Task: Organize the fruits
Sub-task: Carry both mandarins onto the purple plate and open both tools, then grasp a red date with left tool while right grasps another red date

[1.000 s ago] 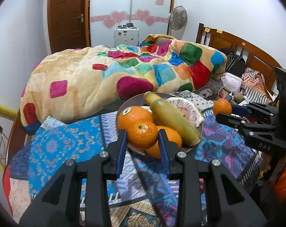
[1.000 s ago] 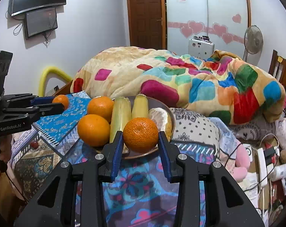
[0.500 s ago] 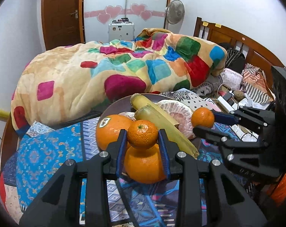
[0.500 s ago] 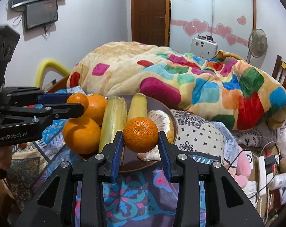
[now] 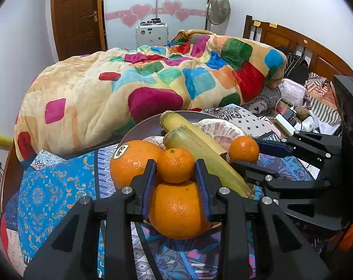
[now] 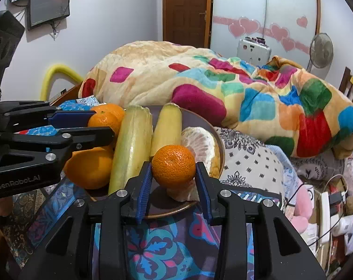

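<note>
Left wrist view: a mandarin [image 5: 175, 165] was gripped by the left hand-held gripper [image 5: 175, 182] at lower centre, above the plate [image 5: 139, 128]; another mandarin [image 6: 173, 164] was clamped in the right hand-held gripper [image 6: 174, 184]; neither was yet placed.

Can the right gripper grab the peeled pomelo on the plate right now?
Probably not yet. The right gripper is shut on a small tangerine, so its fingers are full. The peeled pomelo lies just behind, uncovered on the plate, easy to reach afterwards.
</note>
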A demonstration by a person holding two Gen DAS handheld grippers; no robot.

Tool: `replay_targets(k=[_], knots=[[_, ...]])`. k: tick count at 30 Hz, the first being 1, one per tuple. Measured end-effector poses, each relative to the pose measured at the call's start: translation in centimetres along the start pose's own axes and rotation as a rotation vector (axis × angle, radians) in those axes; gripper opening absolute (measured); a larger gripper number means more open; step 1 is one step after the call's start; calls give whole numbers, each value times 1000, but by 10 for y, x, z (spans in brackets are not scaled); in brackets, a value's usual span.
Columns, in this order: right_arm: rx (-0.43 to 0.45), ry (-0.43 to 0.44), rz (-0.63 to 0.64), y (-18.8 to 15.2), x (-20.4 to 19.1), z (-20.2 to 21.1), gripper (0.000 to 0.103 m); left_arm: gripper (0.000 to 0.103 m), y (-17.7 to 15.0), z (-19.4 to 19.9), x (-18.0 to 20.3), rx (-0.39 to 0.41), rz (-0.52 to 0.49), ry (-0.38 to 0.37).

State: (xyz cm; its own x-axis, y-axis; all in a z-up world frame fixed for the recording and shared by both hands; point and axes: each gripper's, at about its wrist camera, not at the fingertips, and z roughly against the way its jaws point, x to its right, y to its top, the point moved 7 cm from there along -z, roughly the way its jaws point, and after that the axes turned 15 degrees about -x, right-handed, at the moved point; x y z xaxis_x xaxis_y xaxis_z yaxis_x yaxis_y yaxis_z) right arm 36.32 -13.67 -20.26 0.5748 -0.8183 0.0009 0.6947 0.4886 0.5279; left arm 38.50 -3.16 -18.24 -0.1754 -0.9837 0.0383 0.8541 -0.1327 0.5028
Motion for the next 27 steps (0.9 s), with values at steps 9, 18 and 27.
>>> replay_targets(k=[9, 18, 27], knots=[[7, -22, -20, 1, 4, 8, 48, 43, -7, 10, -3, -8, 25, -26], [70, -24, -33, -5, -6, 53, 49, 45, -23, 56, -10, 49, 47, -1], [141, -9, -42, -19, -29, 102, 53, 52, -56, 107, -34, 98, 105, 37]])
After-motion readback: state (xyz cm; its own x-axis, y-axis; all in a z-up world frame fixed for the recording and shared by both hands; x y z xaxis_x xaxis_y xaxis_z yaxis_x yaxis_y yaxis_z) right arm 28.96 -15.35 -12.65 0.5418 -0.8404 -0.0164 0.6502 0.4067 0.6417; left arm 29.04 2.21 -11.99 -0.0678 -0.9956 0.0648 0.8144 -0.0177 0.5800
